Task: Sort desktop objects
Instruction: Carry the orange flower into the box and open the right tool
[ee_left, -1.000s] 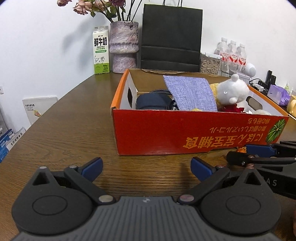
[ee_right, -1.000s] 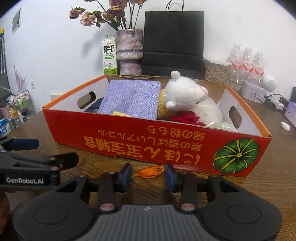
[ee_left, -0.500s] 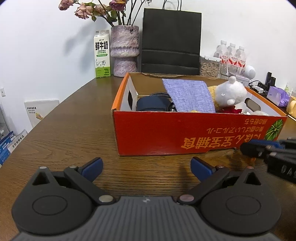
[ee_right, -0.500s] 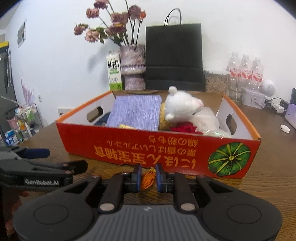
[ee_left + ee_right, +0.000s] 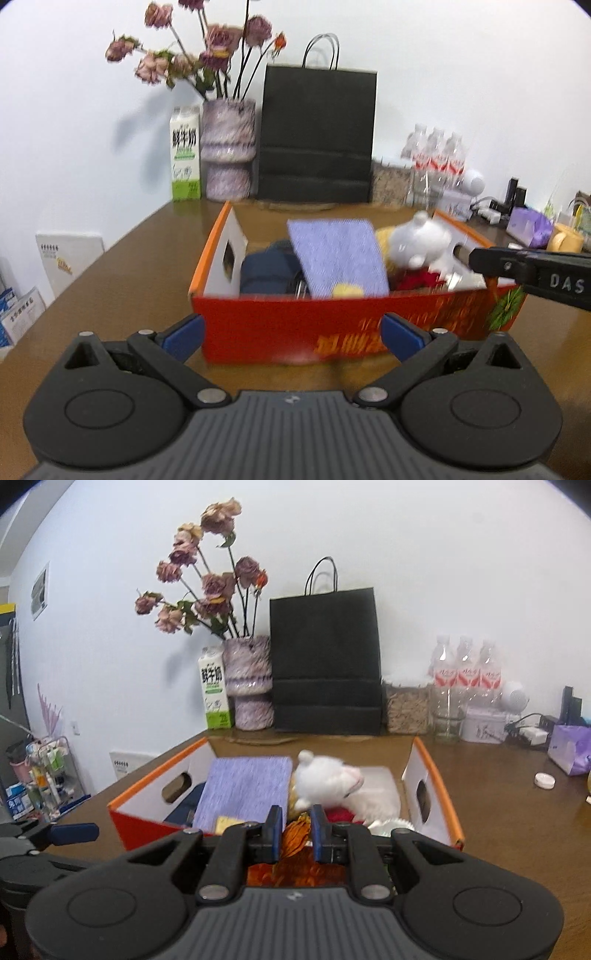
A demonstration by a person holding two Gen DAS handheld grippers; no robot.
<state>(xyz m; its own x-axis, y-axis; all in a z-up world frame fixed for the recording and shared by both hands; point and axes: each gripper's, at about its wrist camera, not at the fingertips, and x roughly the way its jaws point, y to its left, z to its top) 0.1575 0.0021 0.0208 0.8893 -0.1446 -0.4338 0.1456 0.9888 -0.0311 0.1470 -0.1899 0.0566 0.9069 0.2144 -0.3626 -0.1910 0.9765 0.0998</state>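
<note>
My right gripper [image 5: 295, 832] is shut on a small orange tassel [image 5: 293, 836], held up just before the near wall of the red cardboard box [image 5: 125, 821]. The box [image 5: 280, 325] holds a purple cloth pouch [image 5: 243, 786], a white plush toy [image 5: 332, 781], a dark blue bag [image 5: 267, 271] and a red item. My left gripper [image 5: 291, 334] stands open over the table in front of the box with nothing between its fingers. In the left wrist view the right gripper [image 5: 476, 260] reaches in from the right, above the box's right end.
At the back wall stand a milk carton [image 5: 216, 690], a vase of dried flowers [image 5: 249, 683], a black paper bag [image 5: 325, 661], a jar and water bottles [image 5: 465, 672]. A purple pack [image 5: 570, 751] and a white cap [image 5: 544, 781] lie at the right.
The right gripper closed on the orange tassel and lifted it off the table to the box's front rim. The left gripper rose a little and stayed open.
</note>
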